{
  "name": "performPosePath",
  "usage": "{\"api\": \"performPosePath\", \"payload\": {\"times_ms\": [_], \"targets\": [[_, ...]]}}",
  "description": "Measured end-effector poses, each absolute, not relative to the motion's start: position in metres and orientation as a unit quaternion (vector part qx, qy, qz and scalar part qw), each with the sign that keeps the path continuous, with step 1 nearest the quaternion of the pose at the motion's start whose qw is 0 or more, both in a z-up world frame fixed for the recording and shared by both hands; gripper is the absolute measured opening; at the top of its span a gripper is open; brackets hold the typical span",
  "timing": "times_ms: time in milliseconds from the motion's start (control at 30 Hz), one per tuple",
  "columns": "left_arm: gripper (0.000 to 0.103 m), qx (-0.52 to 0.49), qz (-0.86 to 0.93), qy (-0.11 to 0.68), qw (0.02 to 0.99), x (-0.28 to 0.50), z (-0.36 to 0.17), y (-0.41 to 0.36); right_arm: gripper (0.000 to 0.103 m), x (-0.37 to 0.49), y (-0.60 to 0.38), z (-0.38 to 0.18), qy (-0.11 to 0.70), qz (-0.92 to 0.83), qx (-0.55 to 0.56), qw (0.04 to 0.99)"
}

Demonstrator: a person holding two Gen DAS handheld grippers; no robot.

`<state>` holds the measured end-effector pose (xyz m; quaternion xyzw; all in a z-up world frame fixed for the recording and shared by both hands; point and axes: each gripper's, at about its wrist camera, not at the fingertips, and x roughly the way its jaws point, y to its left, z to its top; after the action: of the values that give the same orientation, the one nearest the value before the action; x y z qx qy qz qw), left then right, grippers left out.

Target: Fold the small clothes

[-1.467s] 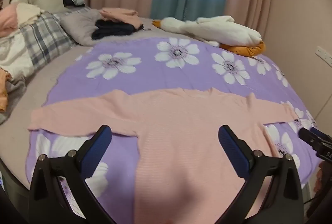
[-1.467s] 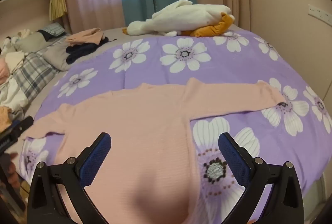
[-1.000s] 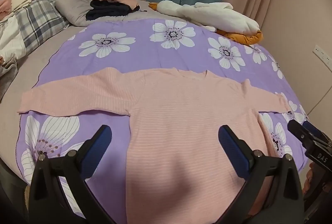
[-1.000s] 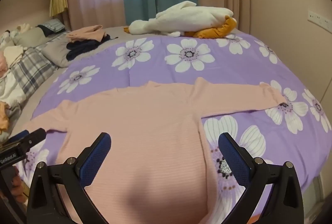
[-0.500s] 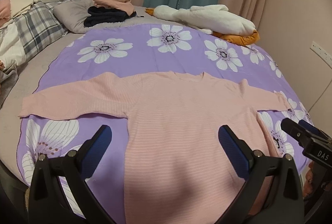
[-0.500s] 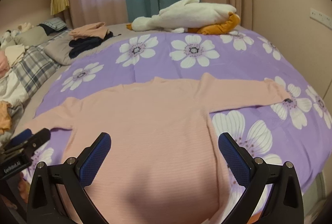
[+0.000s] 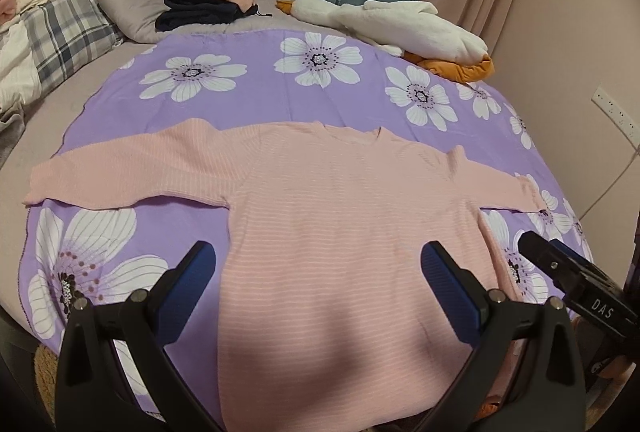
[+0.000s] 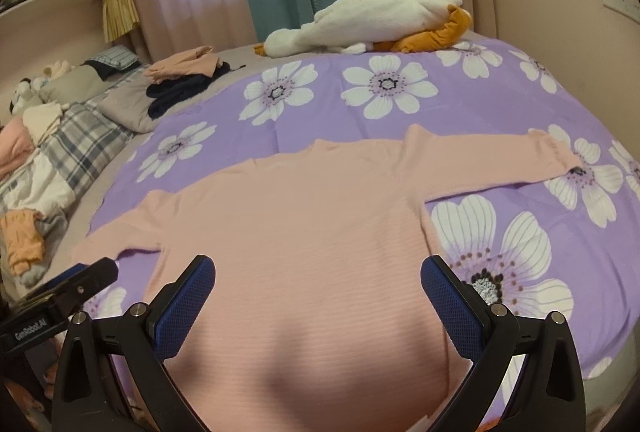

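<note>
Your left gripper [image 7: 318,274] hangs with its blue-padded fingers spread wide and nothing between them, low over the hem end of the pale pink ribbed knit sweater [image 7: 340,232]. That sweater lies flat and face-up on the purple bedspread with large white flowers [image 7: 248,104], body toward you, neckline away, both sleeves stretched straight out to the sides. It looks laid out this way so that each sleeve can be folded in over the body cleanly.

Going left to right: the left sleeve's cuff [image 7: 38,184] reaches the bedspread's edge, the body sits between your two tools, and the right sleeve's cuff [image 8: 554,152] ends on a flower print. Your right gripper [image 8: 318,290] is likewise parted and empty, poised above the lower body of the sweater, slightly right of centre.

Both tools point forward along the garment, tilted down at it, side by side; each shows at the edge of the other's view. Neither touches the cloth as far as the views show. No fold has been made yet. Farther back, a white and orange plush goose [image 8: 372,22] and a small stack of folded clothes [image 7: 208,2] lie well apart from the sweater.
</note>
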<state>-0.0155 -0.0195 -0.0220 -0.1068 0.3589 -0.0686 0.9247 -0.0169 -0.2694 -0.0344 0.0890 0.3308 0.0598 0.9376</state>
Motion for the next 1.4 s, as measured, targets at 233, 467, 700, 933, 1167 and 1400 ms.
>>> {"api": "performPosePath", "payload": {"times_ms": [233,467,700,933,1167,1400], "targets": [[0.102,-0.11,-0.063,0.358,0.925,-0.017,-0.021,-0.018,0.102,-0.013,-0.268,-0.034,0.332,0.067,0.096,0.936],[0.102,-0.112,-0.067,0.357,0.925,-0.017,-0.019,-0.017,0.102,-0.014,-0.266,-0.032,0.329,0.069,0.098,0.937],[0.102,-0.117,-0.069,0.358,0.924,-0.018,-0.018,-0.016,0.102,-0.014,-0.265,-0.03,0.329,0.07,0.095,0.937],[0.102,-0.122,-0.069,0.365,0.92,-0.018,-0.021,-0.013,0.102,-0.013,-0.264,-0.03,0.329,0.071,0.096,0.937],[0.102,-0.142,-0.076,0.369,0.915,-0.015,-0.023,-0.005,0.102,-0.013,-0.263,-0.032,0.329,0.069,0.096,0.937],[0.102,-0.138,-0.082,0.368,0.916,-0.017,-0.023,-0.007,0.102,-0.011,-0.263,-0.032,0.33,0.068,0.096,0.937]]}}
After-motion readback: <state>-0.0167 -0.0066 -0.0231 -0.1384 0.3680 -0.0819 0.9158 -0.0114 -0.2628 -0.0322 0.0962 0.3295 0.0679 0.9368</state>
